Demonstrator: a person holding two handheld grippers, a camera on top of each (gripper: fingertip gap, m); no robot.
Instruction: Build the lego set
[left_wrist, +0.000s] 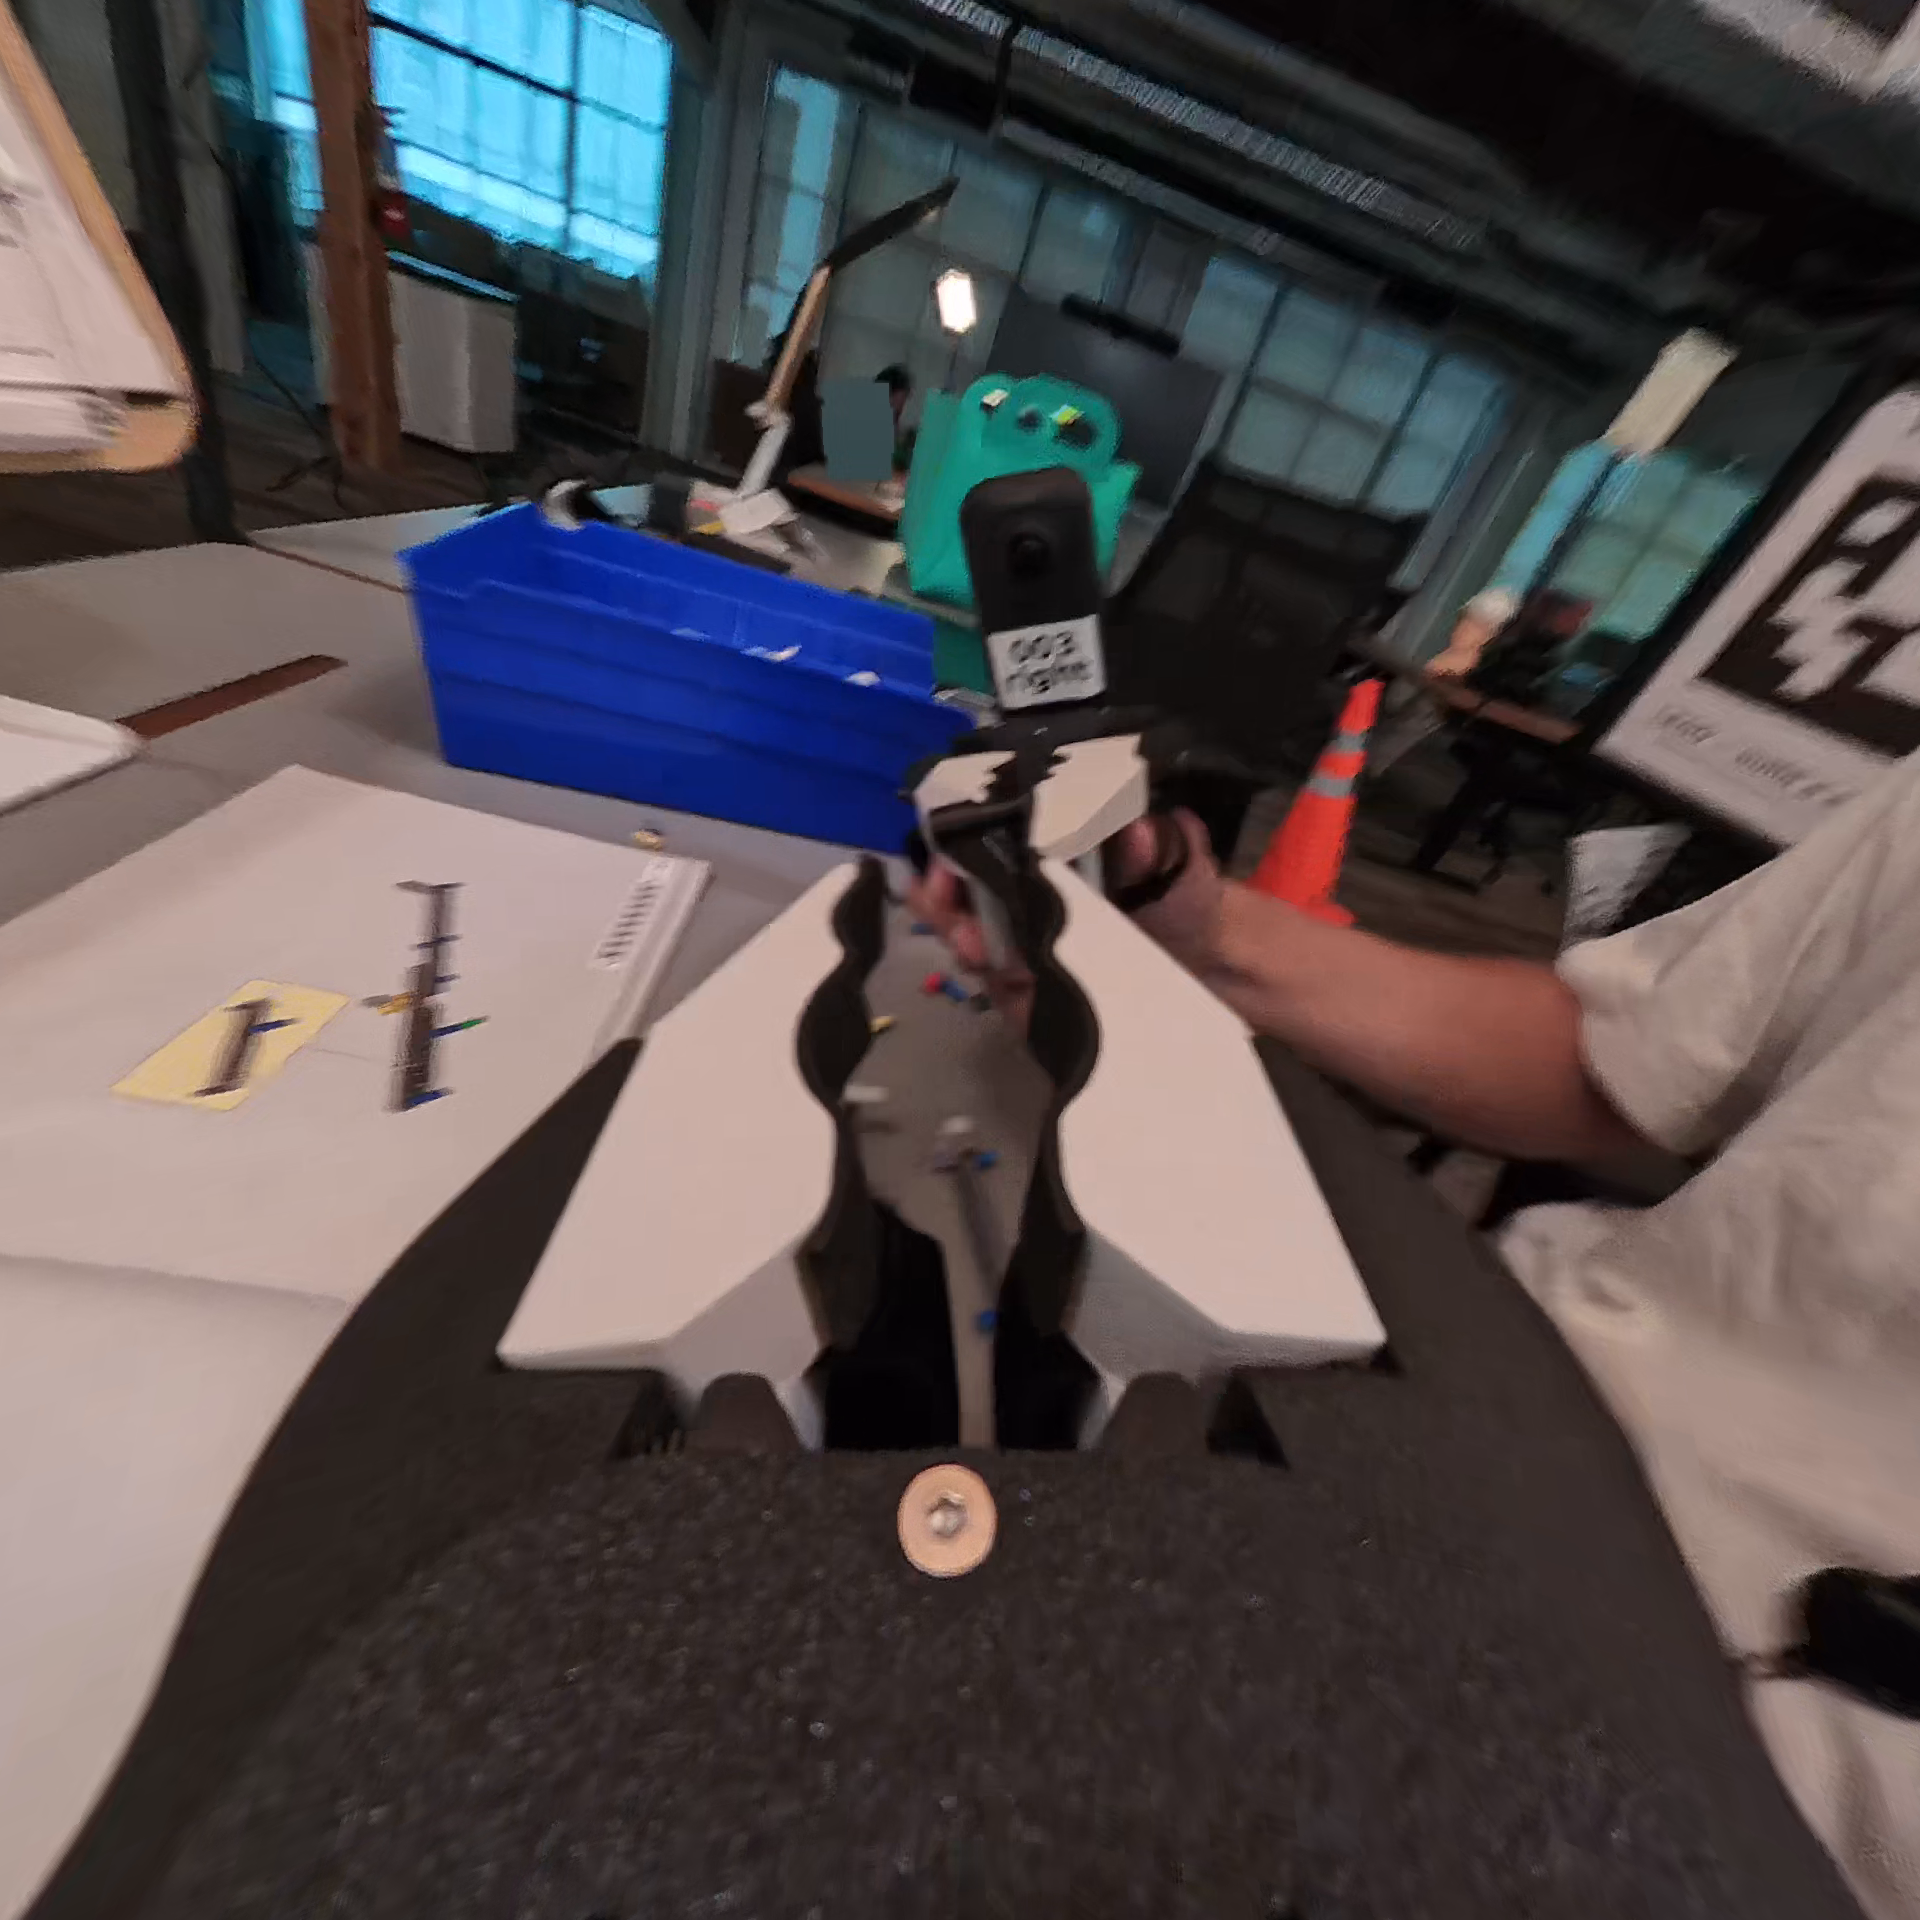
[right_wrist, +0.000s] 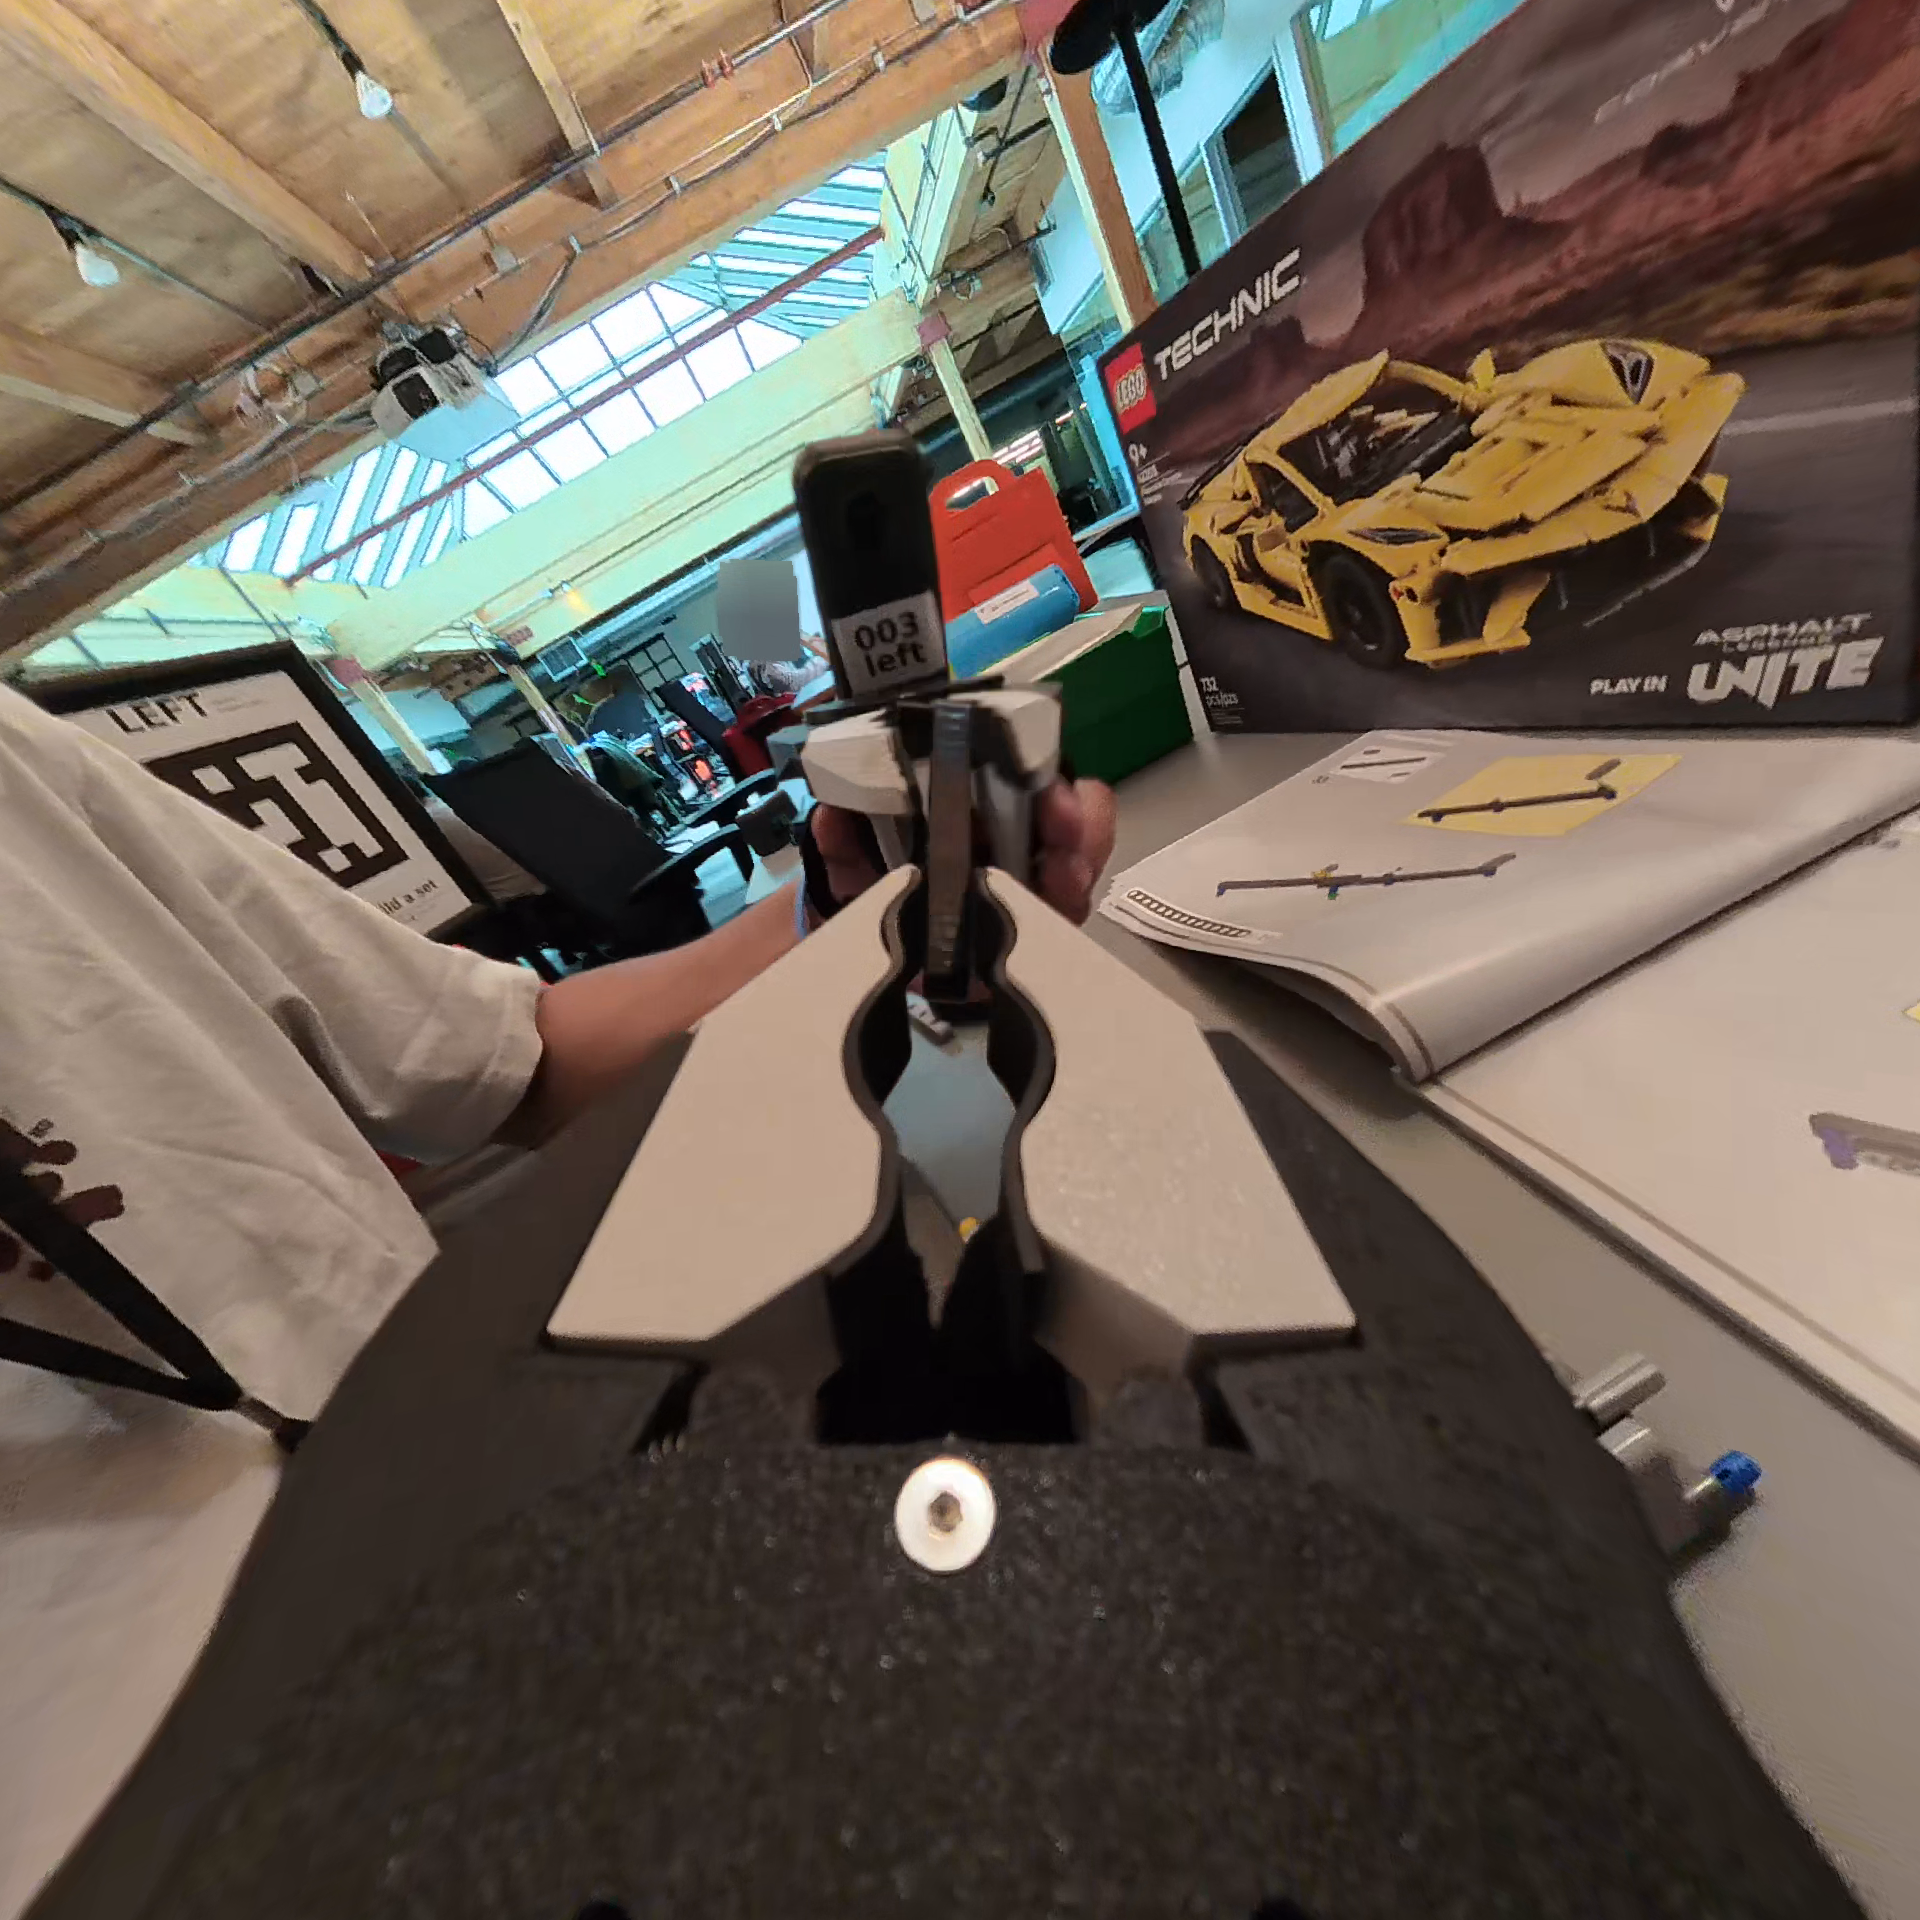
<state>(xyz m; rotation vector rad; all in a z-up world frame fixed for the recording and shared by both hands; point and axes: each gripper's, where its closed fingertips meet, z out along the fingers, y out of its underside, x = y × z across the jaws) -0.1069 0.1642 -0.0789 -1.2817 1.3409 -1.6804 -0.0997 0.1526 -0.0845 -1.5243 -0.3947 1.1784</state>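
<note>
Above the grey tabletop (left_wrist: 312, 644), the left hand-held gripper (left_wrist: 951, 935) is clamping a long dark beam (right_wrist: 948, 831) upright. Facing it, the right hand-held gripper (right_wrist: 951, 935) is standing slightly parted — nothing held. An open instruction booklet (right_wrist: 1507, 894) is lying nearby — loose pieces (left_wrist: 951, 987) beneath.

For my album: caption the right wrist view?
Right claw faces left claw gripping a dark beam; instruction booklet and Lego box alongside.

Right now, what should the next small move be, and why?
Probably ease the right tool toward the beam held by the left tool: they face each other, tips nearly meeting, the beam end pointing into the right tool's gap.
</note>
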